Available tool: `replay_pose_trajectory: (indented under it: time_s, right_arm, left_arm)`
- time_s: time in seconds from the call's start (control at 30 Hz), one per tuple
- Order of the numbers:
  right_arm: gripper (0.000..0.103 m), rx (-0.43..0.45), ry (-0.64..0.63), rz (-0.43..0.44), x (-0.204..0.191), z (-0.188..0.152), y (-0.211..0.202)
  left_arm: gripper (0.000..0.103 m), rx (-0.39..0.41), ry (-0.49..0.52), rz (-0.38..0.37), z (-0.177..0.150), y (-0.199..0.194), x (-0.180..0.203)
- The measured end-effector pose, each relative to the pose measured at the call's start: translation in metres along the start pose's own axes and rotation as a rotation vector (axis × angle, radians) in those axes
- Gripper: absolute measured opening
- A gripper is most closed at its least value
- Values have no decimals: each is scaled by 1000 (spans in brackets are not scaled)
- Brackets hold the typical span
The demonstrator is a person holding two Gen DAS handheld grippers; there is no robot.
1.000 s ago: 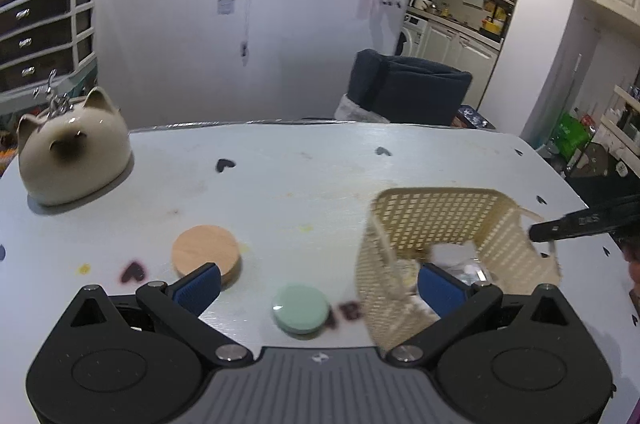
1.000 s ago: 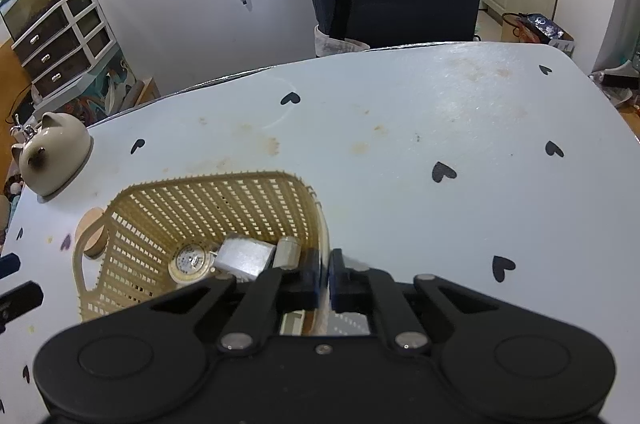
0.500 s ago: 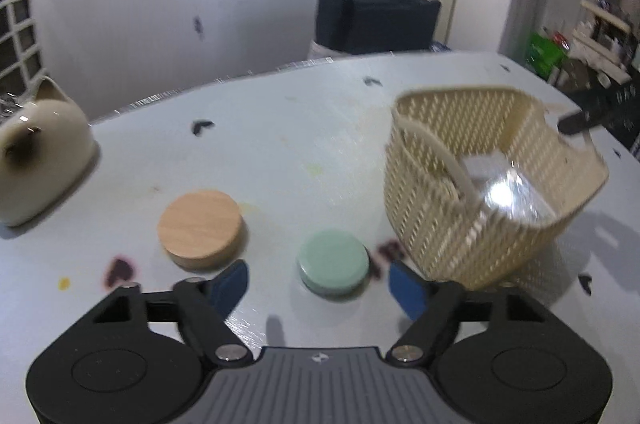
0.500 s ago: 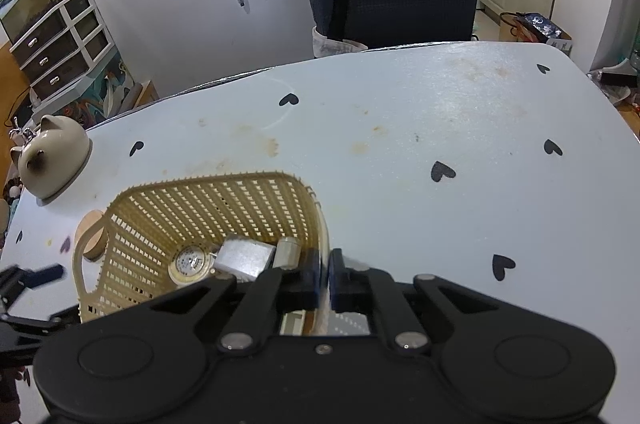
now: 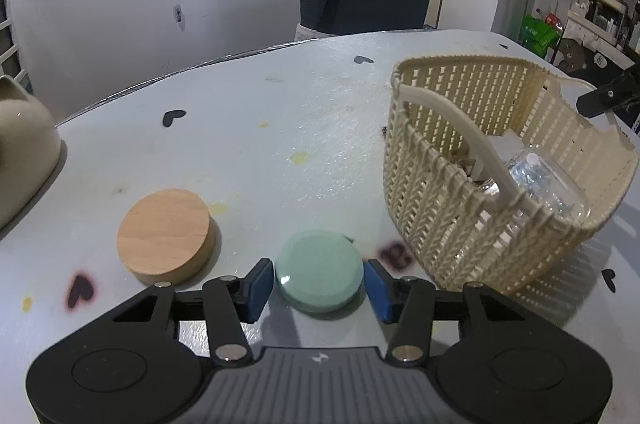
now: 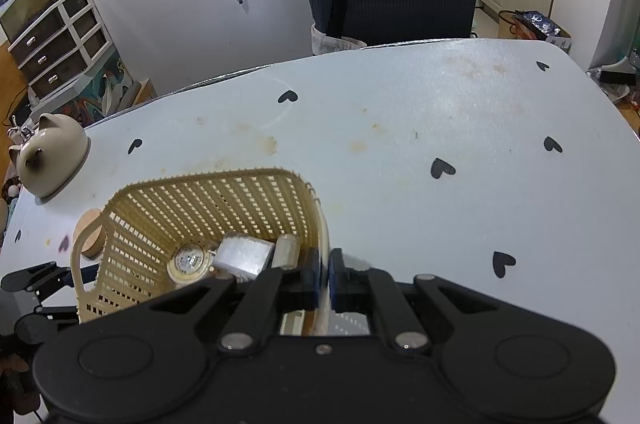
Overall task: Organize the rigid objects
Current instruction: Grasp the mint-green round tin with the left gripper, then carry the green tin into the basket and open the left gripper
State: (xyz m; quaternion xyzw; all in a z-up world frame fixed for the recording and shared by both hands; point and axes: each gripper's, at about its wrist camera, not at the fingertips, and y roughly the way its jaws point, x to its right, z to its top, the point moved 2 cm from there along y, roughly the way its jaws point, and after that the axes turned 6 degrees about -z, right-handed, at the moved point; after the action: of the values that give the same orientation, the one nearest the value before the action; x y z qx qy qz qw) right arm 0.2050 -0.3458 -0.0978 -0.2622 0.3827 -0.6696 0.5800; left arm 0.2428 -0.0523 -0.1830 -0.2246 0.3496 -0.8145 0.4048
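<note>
A mint-green round disc (image 5: 319, 270) lies on the white table between the blue pads of my left gripper (image 5: 319, 284), whose jaws stand close on both sides of it. A wooden round disc (image 5: 168, 235) lies just left. A cream woven basket (image 5: 472, 208) stands at the right, holding a clear plastic bottle (image 5: 536, 180) and a white box. My right gripper (image 6: 325, 270) is shut on the basket's rim (image 6: 320, 220); inside I see a round watch-like piece (image 6: 189, 262) and a silver box (image 6: 244, 256).
A beige cat-shaped ceramic pot (image 6: 54, 154) sits at the table's far left edge. A dark blue chair (image 6: 392, 6) stands behind the table. The table (image 6: 460, 128) has black heart marks. A drawer unit (image 6: 56, 40) stands at the left wall.
My left gripper has moved forward and down to the green disc, and its jaws have narrowed around it. The right gripper and basket have stayed put.
</note>
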Motion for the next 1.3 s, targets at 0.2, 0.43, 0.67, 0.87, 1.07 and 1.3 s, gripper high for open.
replay_pose_trajectory:
  time_s: [0.2,0.43,0.67,0.87,1.07,1.3]
  right_arm:
    - [5,0,-2,-2,-1,0,0]
    - [5,0,-3,-4,-1,-1,1]
    - [5,0,-1,-3,-1,-1,1]
    - [5,0,-1,-2,-1,-1,1]
    - [5,0,-1,-3,-1,-1,1]
    - [5,0,-2,0,-1,-1,1]
  left_arm:
    - [51,-2,8,3,3,7,4]
    - [50,5,-37,-1,3,6,2]
    - [50,31,-163,0,-6,-16,-2]
    - [50,94,-212,1,-5,-51,3]
    - [50,167,-222,-1,13,-84,12]
    - [50,222,-113,-86,51,-97,45]
